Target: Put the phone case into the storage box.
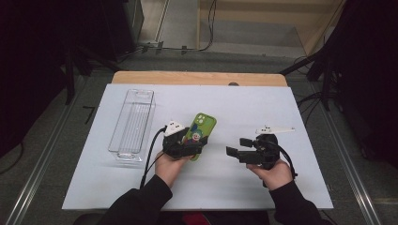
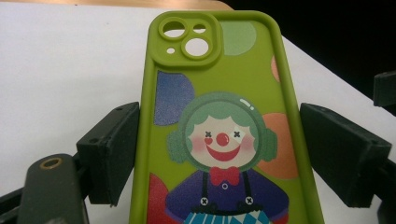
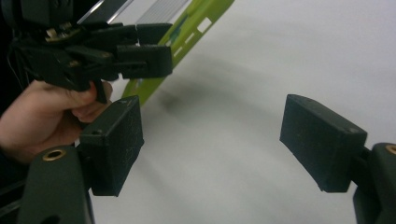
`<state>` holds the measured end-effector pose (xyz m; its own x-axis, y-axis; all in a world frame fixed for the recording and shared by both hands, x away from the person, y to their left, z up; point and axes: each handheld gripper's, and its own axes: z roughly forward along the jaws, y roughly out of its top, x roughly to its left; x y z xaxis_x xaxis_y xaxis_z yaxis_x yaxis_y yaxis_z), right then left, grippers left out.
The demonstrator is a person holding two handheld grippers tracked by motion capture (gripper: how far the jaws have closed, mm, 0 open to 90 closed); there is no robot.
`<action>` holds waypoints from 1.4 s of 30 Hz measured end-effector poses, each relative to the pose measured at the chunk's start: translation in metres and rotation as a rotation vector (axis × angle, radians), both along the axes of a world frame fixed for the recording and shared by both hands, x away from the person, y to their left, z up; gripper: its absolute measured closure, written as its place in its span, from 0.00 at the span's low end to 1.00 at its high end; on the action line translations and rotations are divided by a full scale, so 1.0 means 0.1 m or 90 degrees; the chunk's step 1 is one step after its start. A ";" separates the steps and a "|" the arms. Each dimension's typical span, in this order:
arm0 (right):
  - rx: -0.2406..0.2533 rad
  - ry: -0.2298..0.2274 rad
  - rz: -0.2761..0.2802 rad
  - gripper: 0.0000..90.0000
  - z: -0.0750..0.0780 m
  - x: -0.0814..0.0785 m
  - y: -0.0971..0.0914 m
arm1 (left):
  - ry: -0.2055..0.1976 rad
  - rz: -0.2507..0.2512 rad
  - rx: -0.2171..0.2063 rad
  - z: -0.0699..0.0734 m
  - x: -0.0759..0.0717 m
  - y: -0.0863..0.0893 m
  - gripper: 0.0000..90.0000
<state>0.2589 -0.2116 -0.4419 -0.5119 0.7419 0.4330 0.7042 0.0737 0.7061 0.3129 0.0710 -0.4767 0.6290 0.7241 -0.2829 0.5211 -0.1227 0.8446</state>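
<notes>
Left gripper view looks along the left gripper (image 2: 219, 154), whose fingers (image 2: 109, 149) clamp the long edges of a green phone case (image 2: 219, 107), pads pressed against both sides near its lower half, so the case is held just above the white desk (image 2: 70, 70) with its camera cutout pointing away. To do this step well, I judge the grip should stay square and low on the case, since soft rubber could bow or twist out if squeezed harder. Beside it in the high view, the right gripper (image 1: 233, 146) hangs with its fingers spread wide on nothing, free to support the far end. Farther left lies a clear plastic tray (image 1: 133, 123). No brand or writing is readable; the case carries only a cartoon clown.
</notes>
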 end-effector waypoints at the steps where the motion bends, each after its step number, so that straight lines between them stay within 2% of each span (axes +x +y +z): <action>1: 0.001 -0.003 0.000 0.22 0.01 0.01 0.01 | -0.001 0.000 -0.001 0.00 0.00 0.00 0.18; 4: 0.002 -0.005 -0.001 0.22 0.05 0.06 0.07 | -0.021 0.012 -0.004 -0.03 -0.02 0.00 0.18; 6: 0.002 -0.003 -0.002 0.22 0.06 0.06 0.07 | -0.022 0.015 -0.006 -0.04 -0.03 0.00 0.18; 11: 0.002 -0.016 -0.006 0.22 0.09 0.11 0.13 | -0.042 0.027 -0.011 -0.07 -0.09 -0.03 0.18; 15: 0.006 -0.015 -0.005 0.22 0.11 0.15 0.17 | -0.051 0.034 -0.020 -0.09 -0.12 -0.05 0.18; 17: 0.009 -0.012 -0.007 0.22 0.12 0.16 0.18 | -0.047 0.024 -0.037 -0.11 -0.13 -0.05 0.18; 18: 0.011 -0.011 -0.008 0.22 0.12 0.17 0.18 | -0.047 0.029 -0.039 -0.13 -0.13 -0.05 0.18; 24: 0.027 -0.007 -0.012 0.22 0.14 0.21 0.19 | -0.084 0.019 -0.015 -0.16 -0.20 -0.12 0.18; 27: 0.031 -0.008 -0.016 0.22 0.15 0.24 0.19 | -0.096 0.019 -0.015 -0.17 -0.23 -0.14 0.18; 34: 0.040 -0.003 -0.024 0.22 0.16 0.31 0.22 | -0.112 0.022 -0.022 -0.15 -0.28 -0.16 0.18; 42: 0.051 0.001 -0.029 0.23 0.15 0.39 0.25 | -0.109 0.026 -0.028 -0.15 -0.30 -0.16 0.18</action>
<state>0.2978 -0.1870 -0.4268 -0.4781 0.7272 0.4925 0.7067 -0.0144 0.7073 0.2834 0.0545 -0.4919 0.6415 0.7390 -0.2056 0.3726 -0.0660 0.9256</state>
